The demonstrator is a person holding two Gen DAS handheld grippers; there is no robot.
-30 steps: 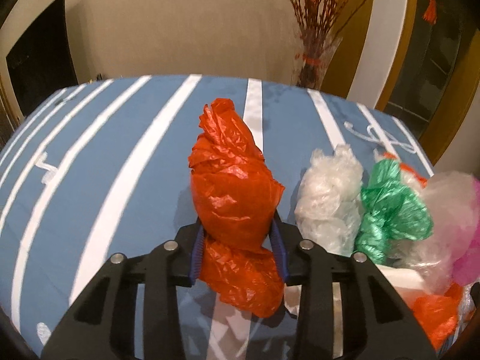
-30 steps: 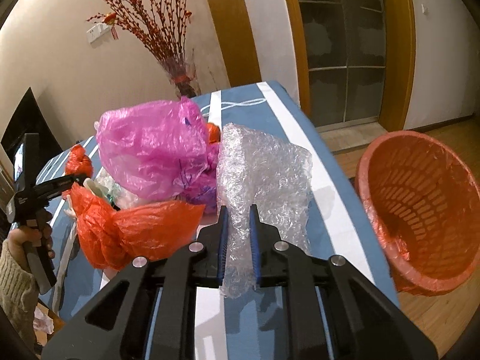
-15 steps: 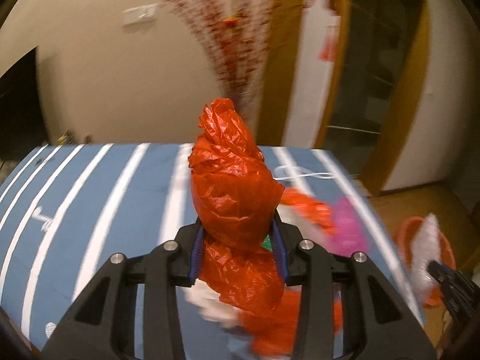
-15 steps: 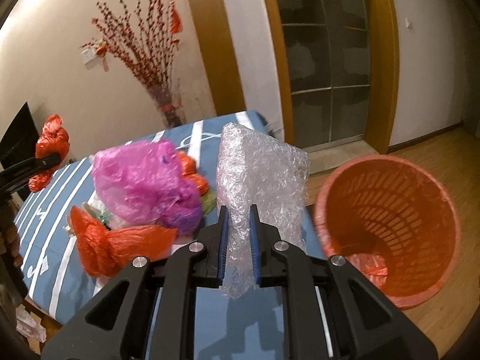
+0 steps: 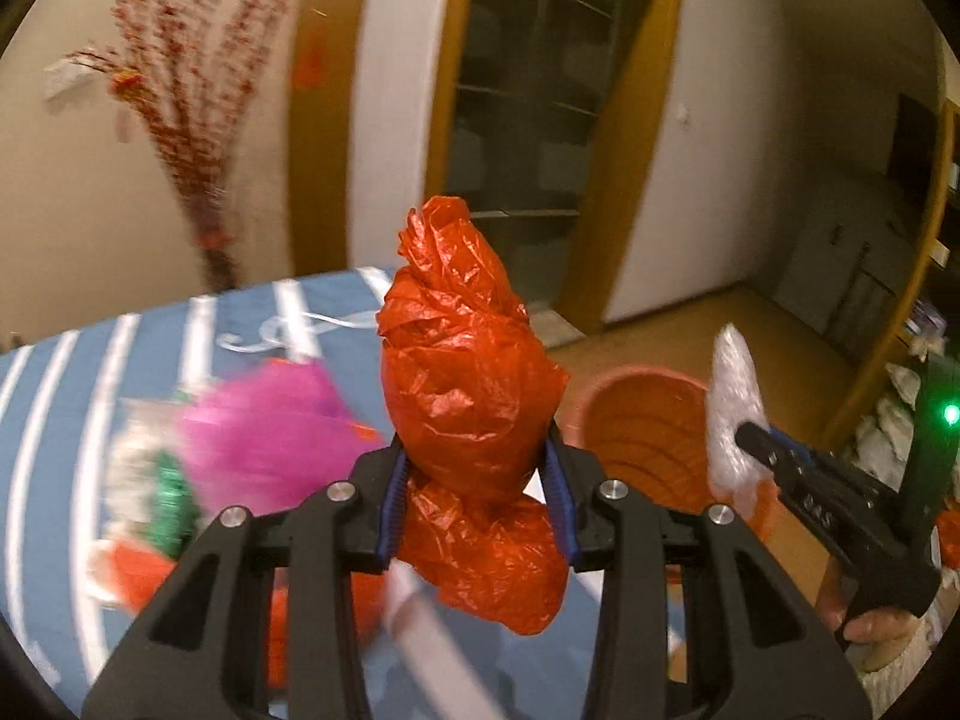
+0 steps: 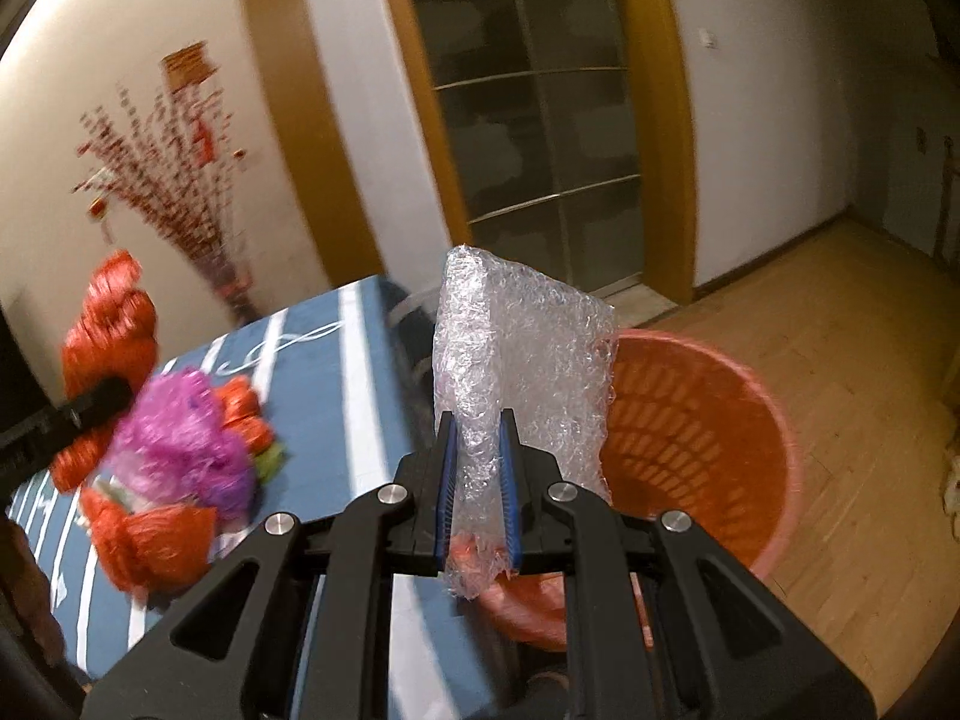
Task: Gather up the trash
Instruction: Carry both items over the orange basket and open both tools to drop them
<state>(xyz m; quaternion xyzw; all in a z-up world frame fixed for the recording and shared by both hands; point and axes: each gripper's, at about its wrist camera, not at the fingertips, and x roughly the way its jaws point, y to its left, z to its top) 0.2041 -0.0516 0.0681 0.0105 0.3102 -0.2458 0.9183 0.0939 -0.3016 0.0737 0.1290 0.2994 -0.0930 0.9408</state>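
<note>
Beside the table (image 6: 360, 396), the right tongs (image 6: 477, 468) grip bubble wrap (image 6: 522, 354) before the orange basket (image 6: 720, 420); the left tongs (image 5: 477, 501) clamp a red plastic bag (image 5: 468, 396). Carrying step, I judge; next, position each over the basket and release.

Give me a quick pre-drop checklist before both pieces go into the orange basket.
1. Left gripper shut on the red bag: ok.
2. Right gripper shut on the bubble wrap: ok.
3. Orange basket upright, mouth open: ok.
4. Bubble wrap over the basket mouth: ok, it looks so.
5. Red bag over the basket: not ok; from the left wrist it looks short of the rim.
6. Table cleared: not ok, the pink bag and others remain.
</note>
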